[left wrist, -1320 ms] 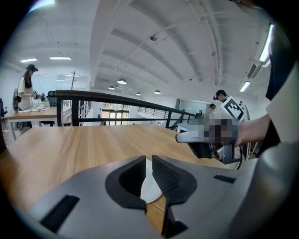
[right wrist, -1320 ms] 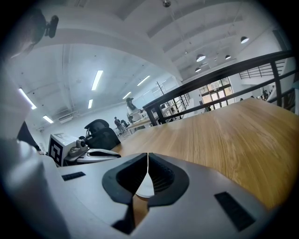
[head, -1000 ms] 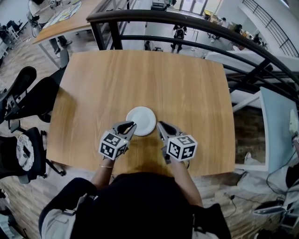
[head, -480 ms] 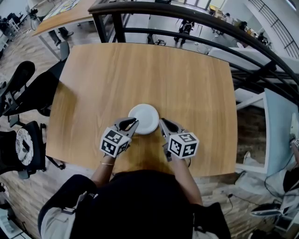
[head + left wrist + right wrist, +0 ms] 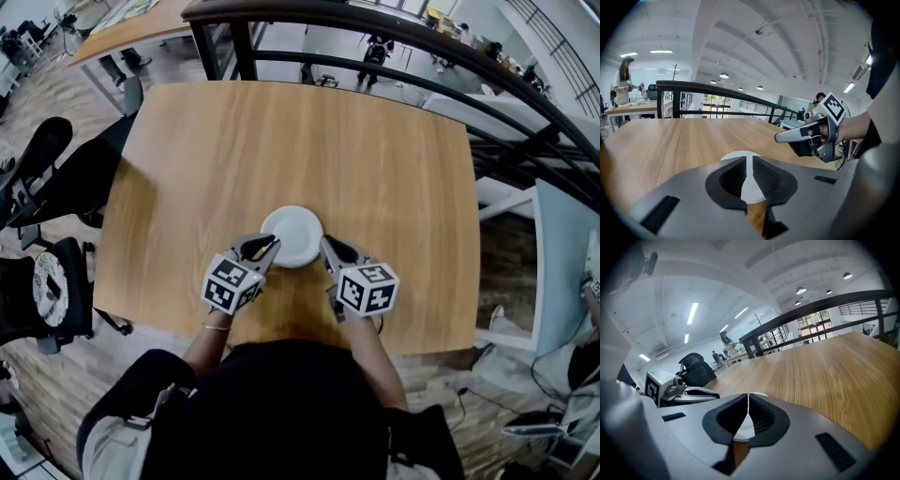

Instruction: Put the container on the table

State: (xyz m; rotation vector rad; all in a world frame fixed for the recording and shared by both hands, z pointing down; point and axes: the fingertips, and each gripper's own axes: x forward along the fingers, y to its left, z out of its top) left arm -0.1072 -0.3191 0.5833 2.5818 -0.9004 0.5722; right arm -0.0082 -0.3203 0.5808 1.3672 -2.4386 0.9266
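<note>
The right gripper [image 5: 325, 243] has eased down. With the left gripper [image 5: 271, 247], its jaws pinch shut on the container [image 5: 292, 232]'s near rim. It looks like the set-down step; next, rest it on the bench [image 5: 281, 141] and release.

Bright, even light from the ceiling lights [image 5: 692, 312], hardly any shadow on the table [image 5: 234, 150]. Gripper views: heavy fisheye, black corners, edges smeary.

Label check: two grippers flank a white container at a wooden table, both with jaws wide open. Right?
Not open: the left gripper and right gripper are both shut on the container rim, as each gripper view shows. Rest stands.
</note>
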